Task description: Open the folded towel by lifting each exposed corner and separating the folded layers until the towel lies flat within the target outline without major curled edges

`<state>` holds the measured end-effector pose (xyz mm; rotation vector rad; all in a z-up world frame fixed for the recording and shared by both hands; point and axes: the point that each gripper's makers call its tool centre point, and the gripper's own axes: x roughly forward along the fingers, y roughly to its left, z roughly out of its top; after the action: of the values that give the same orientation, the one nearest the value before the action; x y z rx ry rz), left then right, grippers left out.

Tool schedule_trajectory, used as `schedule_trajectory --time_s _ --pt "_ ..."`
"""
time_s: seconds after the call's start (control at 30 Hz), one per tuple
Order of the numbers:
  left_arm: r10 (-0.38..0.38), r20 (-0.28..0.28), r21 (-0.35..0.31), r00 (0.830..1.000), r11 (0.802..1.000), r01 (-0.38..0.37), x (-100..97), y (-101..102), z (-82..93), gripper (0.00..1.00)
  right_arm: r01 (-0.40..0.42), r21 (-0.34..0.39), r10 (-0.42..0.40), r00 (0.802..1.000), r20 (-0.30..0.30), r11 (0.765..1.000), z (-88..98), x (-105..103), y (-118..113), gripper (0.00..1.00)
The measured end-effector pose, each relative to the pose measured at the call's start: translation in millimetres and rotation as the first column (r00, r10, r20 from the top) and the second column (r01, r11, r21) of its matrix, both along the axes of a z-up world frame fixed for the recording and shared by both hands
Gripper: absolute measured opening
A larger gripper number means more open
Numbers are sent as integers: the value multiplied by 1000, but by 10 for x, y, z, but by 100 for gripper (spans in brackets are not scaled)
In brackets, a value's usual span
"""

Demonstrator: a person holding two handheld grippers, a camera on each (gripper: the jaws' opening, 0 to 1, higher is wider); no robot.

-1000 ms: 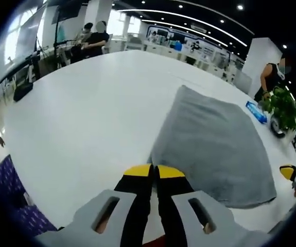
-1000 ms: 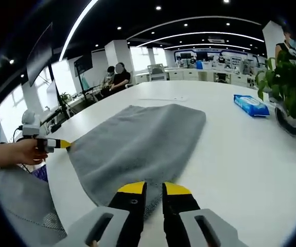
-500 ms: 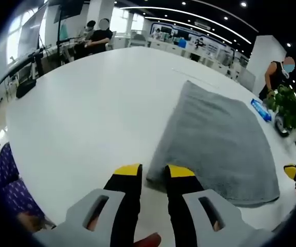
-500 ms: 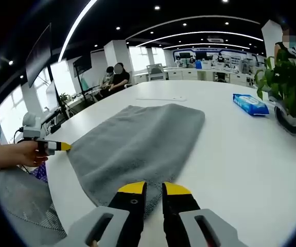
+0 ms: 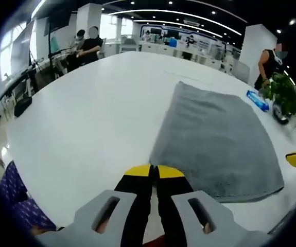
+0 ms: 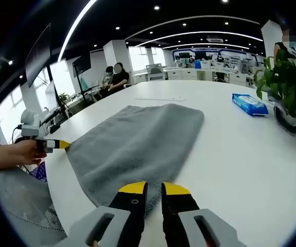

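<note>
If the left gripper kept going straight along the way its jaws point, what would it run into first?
The gray towel: the left gripper, jaws together, sits right at its near corner, so going on would push into or along that edge. Whether it already pinches the fabric is unclear. Beyond lies the white table.

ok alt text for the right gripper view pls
A grey towel lies spread on a white table, the right tongs at its near edge and the left tongs at its far corner. A blue packet and potted plant sit beyond.

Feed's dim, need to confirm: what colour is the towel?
Plain grey towel, clearest in the right gripper view.
</note>
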<state>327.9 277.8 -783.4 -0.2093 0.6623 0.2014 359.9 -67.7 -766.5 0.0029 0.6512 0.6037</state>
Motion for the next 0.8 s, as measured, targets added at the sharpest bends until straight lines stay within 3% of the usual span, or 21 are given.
schedule_trajectory --time_s 0.27,0.37,0.47,0.63,0.7,0.8 --pt "-53 45 -15 998 998 54 93 -129 113 1 2 27 -2 1000 -9 1000 23 -7 30 7" --pt "-95 78 -1 992 995 95 152 -190 174 1 2 79 0 1000 -25 997 61 -19 91 6" --pt "-151 117 1 982 988 152 206 -349 268 1 1 114 1 1000 -24 993 107 -16 130 7" --pt "-215 133 27 967 977 213 246 -570 290 1 -5 148 11 999 -39 989 120 -36 185 7" --pt "-223 121 -23 967 974 227 238 -682 263 1 -17 148 23 999 -40 989 118 -52 209 7" --pt "-241 147 -37 960 968 248 240 -880 274 1 -23 155 30 999 -44 988 113 -65 233 7"
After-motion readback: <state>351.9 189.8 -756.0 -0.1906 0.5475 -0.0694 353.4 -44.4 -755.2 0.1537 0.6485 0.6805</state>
